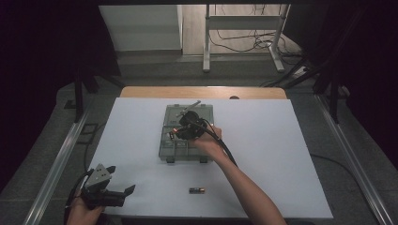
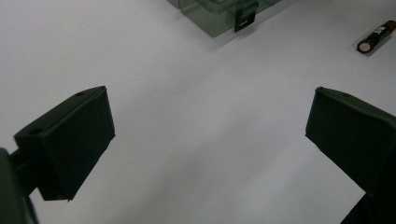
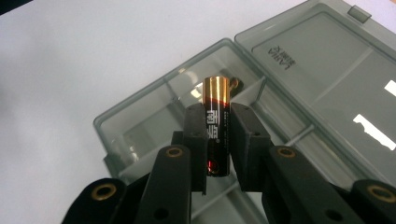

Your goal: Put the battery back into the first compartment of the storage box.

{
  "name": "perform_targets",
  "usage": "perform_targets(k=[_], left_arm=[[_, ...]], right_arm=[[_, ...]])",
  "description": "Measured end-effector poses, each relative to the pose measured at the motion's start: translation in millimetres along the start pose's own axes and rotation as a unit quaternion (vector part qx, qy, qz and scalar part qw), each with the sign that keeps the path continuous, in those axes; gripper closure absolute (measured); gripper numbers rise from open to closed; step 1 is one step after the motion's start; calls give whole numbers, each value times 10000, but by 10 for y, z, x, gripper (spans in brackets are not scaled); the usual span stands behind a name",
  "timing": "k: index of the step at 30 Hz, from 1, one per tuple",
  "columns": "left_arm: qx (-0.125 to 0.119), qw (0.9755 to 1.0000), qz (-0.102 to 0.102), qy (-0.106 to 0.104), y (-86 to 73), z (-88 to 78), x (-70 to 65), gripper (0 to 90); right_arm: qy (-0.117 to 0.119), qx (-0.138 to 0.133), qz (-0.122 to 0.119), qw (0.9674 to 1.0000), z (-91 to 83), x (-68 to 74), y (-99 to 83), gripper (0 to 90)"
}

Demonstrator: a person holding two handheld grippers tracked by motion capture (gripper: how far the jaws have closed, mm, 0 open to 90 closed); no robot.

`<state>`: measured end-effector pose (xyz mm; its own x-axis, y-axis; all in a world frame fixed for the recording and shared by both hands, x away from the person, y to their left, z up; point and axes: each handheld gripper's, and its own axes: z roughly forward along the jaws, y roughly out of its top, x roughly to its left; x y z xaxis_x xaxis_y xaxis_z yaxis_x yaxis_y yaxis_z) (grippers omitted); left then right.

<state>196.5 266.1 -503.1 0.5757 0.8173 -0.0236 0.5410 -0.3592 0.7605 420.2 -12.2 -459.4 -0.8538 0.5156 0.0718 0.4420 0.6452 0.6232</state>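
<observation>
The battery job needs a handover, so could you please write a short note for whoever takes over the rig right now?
Right gripper: shut on a battery, held above the open box, over its compartments.
Left gripper: open, holding nothing, at the near left of the table.
Second battery lies on the table in front of the box.
Done: first battery picked up.
Left: probably set it in a compartment, then fetch the second one.

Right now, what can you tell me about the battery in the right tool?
The held battery is a cylindrical cell, black with a gold band and cap at its upper end and pale characters printed down its side. It stands upright between the pads of the right tool, which is shut on its lower half. It hangs over the open, smoky clear compartment box, not touching it.
</observation>
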Motion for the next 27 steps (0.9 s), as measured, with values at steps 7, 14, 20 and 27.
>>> perform_targets(k=[7,14,20,27], left_arm=[[2,10000,10,6,0,0,-3,20],[24,10000,54,28,1,2,-8,20],[-20,10000,19,1,-4,-6,-2,20],[-16,10000,29,0,-3,-5,-5,20]], right_arm=[[25,-17,99,9999,165,-7,133,767],[15,82,129,9999,351,34,215,767],[28,80,204,9998,428,69,243,702],[-17,100,249,9996,310,32,206,522]])
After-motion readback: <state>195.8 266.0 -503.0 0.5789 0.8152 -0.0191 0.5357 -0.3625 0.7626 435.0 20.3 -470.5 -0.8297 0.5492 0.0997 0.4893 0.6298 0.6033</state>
